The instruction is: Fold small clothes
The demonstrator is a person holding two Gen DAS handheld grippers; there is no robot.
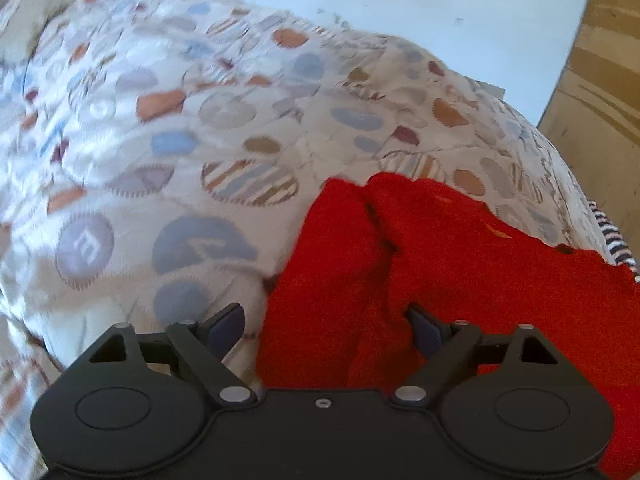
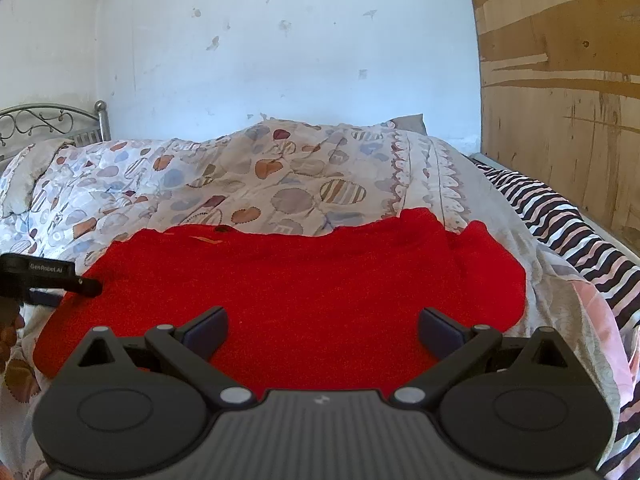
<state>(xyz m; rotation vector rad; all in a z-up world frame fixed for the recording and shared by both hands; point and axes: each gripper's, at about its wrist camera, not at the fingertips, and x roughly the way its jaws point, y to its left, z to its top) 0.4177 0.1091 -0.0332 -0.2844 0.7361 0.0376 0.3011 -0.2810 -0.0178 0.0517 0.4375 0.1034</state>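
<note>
A small red knitted garment (image 2: 304,280) lies spread on the patterned quilt (image 2: 208,184) of a bed. In the left wrist view the same red garment (image 1: 460,260) shows a fold or sleeve at its left edge. My left gripper (image 1: 324,320) is open, its jaws wide apart over the garment's left edge. It also shows in the right wrist view (image 2: 52,280) at the garment's left side. My right gripper (image 2: 322,326) is open and empty, hovering over the near edge of the garment.
A striped black, white and pink cloth (image 2: 568,220) lies along the bed's right side. A wooden panel (image 2: 560,80) stands to the right, a white wall (image 2: 280,60) behind, and a metal bed frame (image 2: 48,124) at far left.
</note>
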